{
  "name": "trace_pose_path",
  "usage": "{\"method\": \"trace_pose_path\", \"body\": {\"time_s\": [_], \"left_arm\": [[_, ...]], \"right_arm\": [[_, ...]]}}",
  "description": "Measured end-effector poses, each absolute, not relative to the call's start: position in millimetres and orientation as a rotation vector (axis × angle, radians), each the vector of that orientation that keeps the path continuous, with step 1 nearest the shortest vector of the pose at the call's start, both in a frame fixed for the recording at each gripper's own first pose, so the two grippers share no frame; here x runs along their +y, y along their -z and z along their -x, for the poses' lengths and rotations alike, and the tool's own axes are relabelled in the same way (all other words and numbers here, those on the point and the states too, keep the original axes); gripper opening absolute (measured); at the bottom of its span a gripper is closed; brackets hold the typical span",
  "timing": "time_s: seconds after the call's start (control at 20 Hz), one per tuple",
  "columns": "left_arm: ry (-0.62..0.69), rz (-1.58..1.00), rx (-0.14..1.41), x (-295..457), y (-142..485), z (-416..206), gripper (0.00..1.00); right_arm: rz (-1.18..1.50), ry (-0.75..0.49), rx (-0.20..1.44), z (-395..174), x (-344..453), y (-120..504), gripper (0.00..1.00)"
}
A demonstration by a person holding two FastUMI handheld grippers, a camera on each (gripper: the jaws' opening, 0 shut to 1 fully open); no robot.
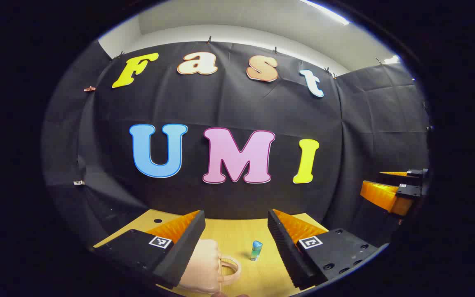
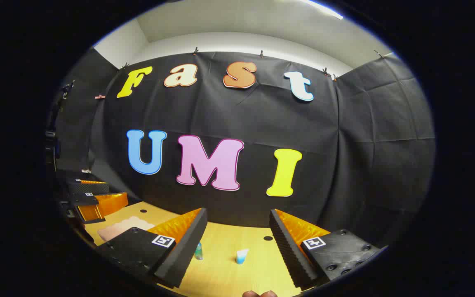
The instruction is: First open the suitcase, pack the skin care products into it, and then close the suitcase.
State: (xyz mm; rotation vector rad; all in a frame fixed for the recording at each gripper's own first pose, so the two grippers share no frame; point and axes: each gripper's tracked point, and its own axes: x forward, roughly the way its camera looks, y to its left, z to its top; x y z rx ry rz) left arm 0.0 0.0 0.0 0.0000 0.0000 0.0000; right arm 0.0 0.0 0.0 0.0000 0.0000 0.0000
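Observation:
A small pale pink suitcase (image 1: 204, 266) lies shut on the wooden table (image 1: 237, 235), its handle (image 1: 231, 268) pointing right. It is partly hidden behind the left finger of my left gripper (image 1: 235, 212), which is open and holds nothing. A little teal bottle (image 1: 256, 249) stands upright just right of the case. In the right gripper view the teal bottle (image 2: 198, 251) peeks past a finger, and a white and blue tube (image 2: 241, 255) stands between the fingers of my open right gripper (image 2: 237, 211). The suitcase (image 2: 124, 227) sits farther left there.
The right gripper (image 1: 371, 180) hangs at the far right of the left gripper view, and the left gripper (image 2: 116, 190) shows at the left of the right gripper view. The tabletop (image 2: 229, 276) has small round holes (image 2: 267, 238). Black cloth walls close in behind.

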Motion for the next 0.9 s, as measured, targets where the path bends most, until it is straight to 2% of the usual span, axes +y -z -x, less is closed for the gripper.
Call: {"method": "trace_pose_path", "body": {"time_s": [0.35, 0.9], "left_arm": [[0.044, -0.008, 0.02, -24.4, 8.3, -4.6, 0.96], [0.05, -0.03, 0.044, -31.5, 14.6, -3.7, 0.96]], "right_arm": [[0.0, 0.0, 0.0, 0.0, 0.0, 0.0, 0.98], [-0.001, 0.005, -0.006, 0.4, 0.4, -0.6, 0.94]]}}
